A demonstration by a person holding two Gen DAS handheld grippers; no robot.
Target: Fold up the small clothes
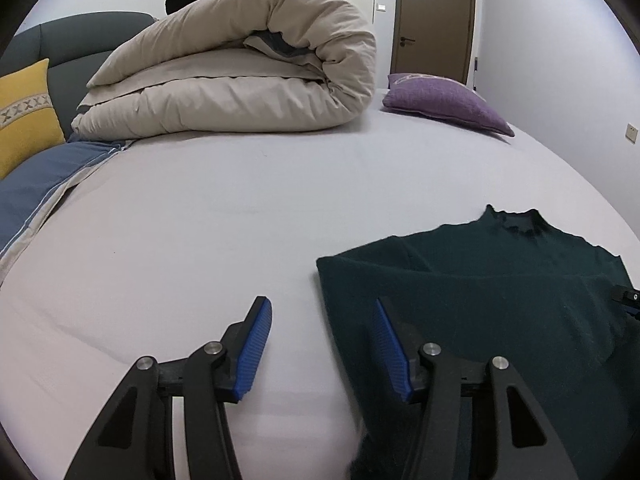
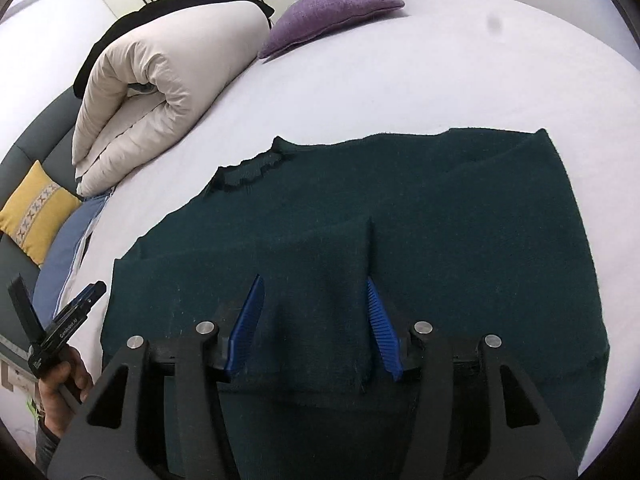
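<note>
A rolled beige duvet point(image 1: 240, 68) lies toward the bed's point(image 1: 240, 208) far edge, a purple cushion point(image 1: 444, 102) near its far right corner, a yellow cushion point(image 1: 24, 116) (embroidered band) at the left edge.

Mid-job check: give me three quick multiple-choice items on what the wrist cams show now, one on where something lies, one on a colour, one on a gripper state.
1. Where does the purple cushion lie?
A. on the sweater
B. on the bed beyond the sweater, beside the rolled duvet
C. on the floor

2. What colour is the sweater?
A. dark green
B. red
C. white

3. How is the right gripper?
A. shut on the sweater
B. open over the sweater
C. out of view

Answers:
1. B, it rests on the white sheet to the right of the beige duvet.
2. A, the knit reads dark green in both views.
3. B, its blue fingers stand apart with cloth visible between them.
</note>
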